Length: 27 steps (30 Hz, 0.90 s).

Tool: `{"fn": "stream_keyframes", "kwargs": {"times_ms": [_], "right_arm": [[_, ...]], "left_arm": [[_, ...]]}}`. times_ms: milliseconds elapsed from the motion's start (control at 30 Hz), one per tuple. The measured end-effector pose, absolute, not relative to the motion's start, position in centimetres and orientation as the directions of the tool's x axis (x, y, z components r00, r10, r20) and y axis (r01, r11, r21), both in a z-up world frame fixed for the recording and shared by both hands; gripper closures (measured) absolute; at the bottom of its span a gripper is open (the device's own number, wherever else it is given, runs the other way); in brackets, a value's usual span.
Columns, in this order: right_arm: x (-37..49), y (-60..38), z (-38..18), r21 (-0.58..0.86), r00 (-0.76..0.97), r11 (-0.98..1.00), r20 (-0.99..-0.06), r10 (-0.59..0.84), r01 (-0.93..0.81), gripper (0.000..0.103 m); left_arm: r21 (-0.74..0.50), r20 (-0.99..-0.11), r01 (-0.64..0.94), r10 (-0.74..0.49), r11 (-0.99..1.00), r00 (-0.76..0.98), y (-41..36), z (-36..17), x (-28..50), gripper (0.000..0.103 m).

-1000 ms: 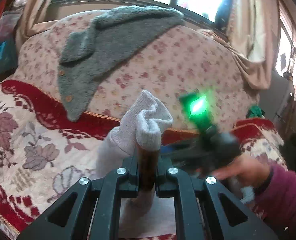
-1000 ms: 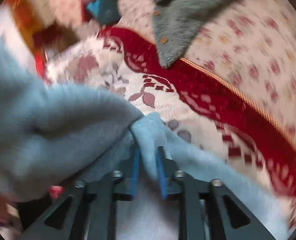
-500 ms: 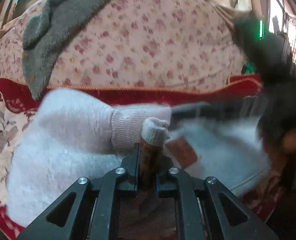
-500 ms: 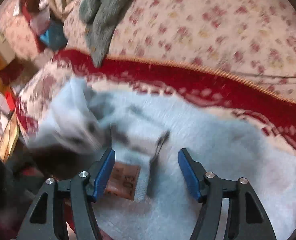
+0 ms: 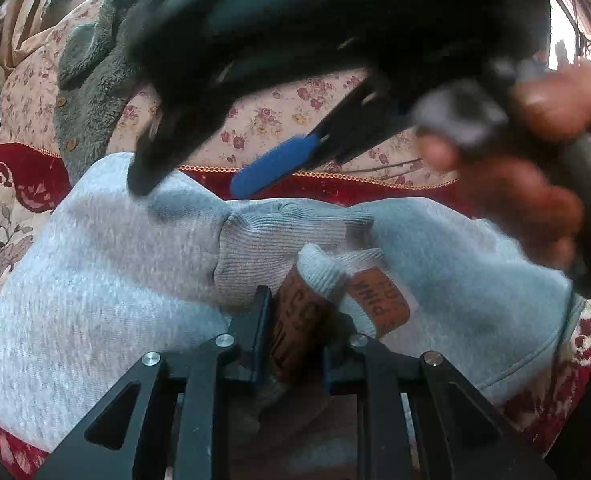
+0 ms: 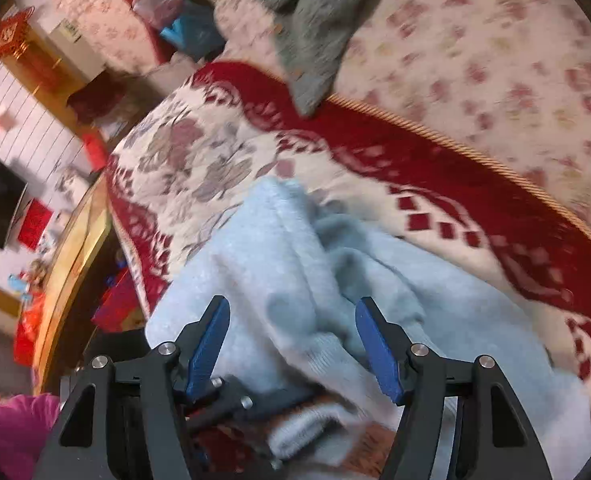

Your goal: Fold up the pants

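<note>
Light grey sweatpants (image 5: 95, 260) lie doubled over on the sofa seat, with a ribbed cuff (image 5: 279, 236) and a brown label (image 5: 379, 300) near the middle. My left gripper (image 5: 295, 320) sits low on them. Its jaws are opening, and a bunched bit of cuff with a brown patch still fills the narrow gap. My right gripper (image 6: 291, 344) hovers open over the pants (image 6: 275, 260), nothing pinched between its blue pads (image 6: 209, 344). In the left wrist view the right gripper is a dark blur overhead with one blue pad (image 5: 271, 168), held by a hand (image 5: 535, 160).
A grey fleece garment (image 5: 91, 80) hangs over the floral sofa back (image 5: 287, 120). The seat has a red and cream patterned cover (image 6: 199, 160). The sofa's wooden front edge (image 6: 75, 260) drops to a cluttered floor. A magenta sleeve (image 6: 11, 432) shows at the lower left.
The left gripper carried the cuff down and laid it on the pants, and its jaws have parted a little. The right gripper let go of the cloth, opened, and swung across above the left one.
</note>
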State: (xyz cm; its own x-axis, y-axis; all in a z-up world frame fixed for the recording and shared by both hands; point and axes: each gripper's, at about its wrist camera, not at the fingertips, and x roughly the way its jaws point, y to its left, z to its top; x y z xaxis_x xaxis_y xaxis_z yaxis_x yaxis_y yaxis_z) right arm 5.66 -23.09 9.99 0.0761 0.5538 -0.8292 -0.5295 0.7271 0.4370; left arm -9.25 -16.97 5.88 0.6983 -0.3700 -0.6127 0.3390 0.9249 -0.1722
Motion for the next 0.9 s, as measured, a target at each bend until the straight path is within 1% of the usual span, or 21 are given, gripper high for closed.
{"fn": "stream_keyframes", "kwargs": {"times_ms": [33,67,100,133,200,367,400,433,500,533,567,600,633,667,700,733,800,900], "right_arm": [[5.8,-22.3,9.2,0.408,0.065,0.735,-0.851,0.521,-0.541,0.034],[5.7,-21.7,8.7,0.375,0.065,0.74,-0.869,0.49,-0.559,0.041],[5.5,-21.1,8.3,0.329,0.067,0.739,-0.89,0.45,-0.588,0.072],[4.9,-20.4,8.4,0.263,0.093,0.736,-0.91,0.404,-0.623,0.078],[3.8,-19.6,9.4,0.188,0.131,0.711,-0.92,0.368,-0.678,0.082],[3.8,-20.5,11.7,0.077,0.213,0.713,-0.927,0.308,-0.697,0.083],[4.0,-20.8,11.9,0.065,0.223,0.714,-0.926,0.303,-0.698,0.083],[4.4,-21.2,11.9,0.067,0.228,0.724,-0.926,0.301,-0.686,0.083],[5.3,-22.3,10.8,0.113,0.204,0.744,-0.925,0.321,-0.658,0.083],[5.5,-22.6,10.1,0.131,0.194,0.747,-0.923,0.331,-0.651,0.083],[5.5,-22.9,9.4,0.151,0.185,0.748,-0.919,0.347,-0.647,0.083],[5.6,-23.3,8.6,0.186,0.172,0.745,-0.911,0.375,-0.64,0.081],[5.6,-23.6,8.2,0.216,0.167,0.744,-0.9,0.403,-0.633,0.075],[5.8,-24.2,8.0,0.249,0.17,0.748,-0.885,0.434,-0.615,0.073],[6.0,-24.7,7.6,0.283,0.163,0.756,-0.875,0.456,-0.59,0.061],[6.2,-25.2,7.3,0.321,0.153,0.763,-0.865,0.477,-0.561,0.056],[6.2,-25.9,7.4,0.37,0.15,0.759,-0.843,0.517,-0.536,0.053],[5.5,-25.9,8.2,0.342,0.179,0.764,-0.844,0.506,-0.546,0.05]], "left_arm": [[-0.175,-0.612,0.338,-0.371,0.925,0.698,-17.0,5.8,-9.3,0.084],[-0.179,-0.613,0.337,-0.373,0.924,0.697,-16.9,5.8,-9.3,0.084],[-0.185,-0.617,0.337,-0.376,0.923,0.691,-17.0,5.8,-9.4,0.084],[-0.187,-0.624,0.335,-0.374,0.924,0.686,-17.2,5.8,-9.3,0.084],[-0.183,-0.62,0.34,-0.377,0.922,0.688,-17.4,6.3,-9.3,0.084],[-0.267,-0.568,0.352,-0.442,0.897,0.695,-18.0,8.4,-9.2,0.084],[-0.281,-0.563,0.352,-0.451,0.893,0.692,-18.3,8.4,-9.1,0.078],[-0.29,-0.566,0.352,-0.456,0.89,0.687,-18.5,8.3,-9.0,0.075],[-0.313,-0.586,0.34,-0.462,0.887,0.666,-18.9,7.4,-8.6,0.062],[-0.324,-0.6,0.33,-0.462,0.887,0.653,-19.0,6.7,-8.5,0.058],[-0.326,-0.608,0.328,-0.462,0.887,0.646,-18.9,6.3,-8.7,0.057],[-0.319,-0.606,0.33,-0.459,0.888,0.65,-18.8,6.3,-9.0,0.056],[-0.308,-0.607,0.336,-0.456,0.89,0.651,-18.5,6.5,-9.5,0.054],[-0.311,-0.612,0.343,-0.463,0.887,0.641,-18.3,6.8,-9.9,0.048],[-0.323,-0.617,0.351,-0.477,0.879,0.626,-17.8,7.2,-10.4,0.036],[-0.336,-0.617,0.353,-0.487,0.873,0.618,-16.9,7.7,-11.1,0.033],[-0.329,-0.613,0.35,-0.48,0.877,0.628,-15.0,8.8,-12.6,0.03],[-0.248,-0.594,0.308,-0.396,0.918,0.7,-12.2,10.6,-13.3,0.023]]}}
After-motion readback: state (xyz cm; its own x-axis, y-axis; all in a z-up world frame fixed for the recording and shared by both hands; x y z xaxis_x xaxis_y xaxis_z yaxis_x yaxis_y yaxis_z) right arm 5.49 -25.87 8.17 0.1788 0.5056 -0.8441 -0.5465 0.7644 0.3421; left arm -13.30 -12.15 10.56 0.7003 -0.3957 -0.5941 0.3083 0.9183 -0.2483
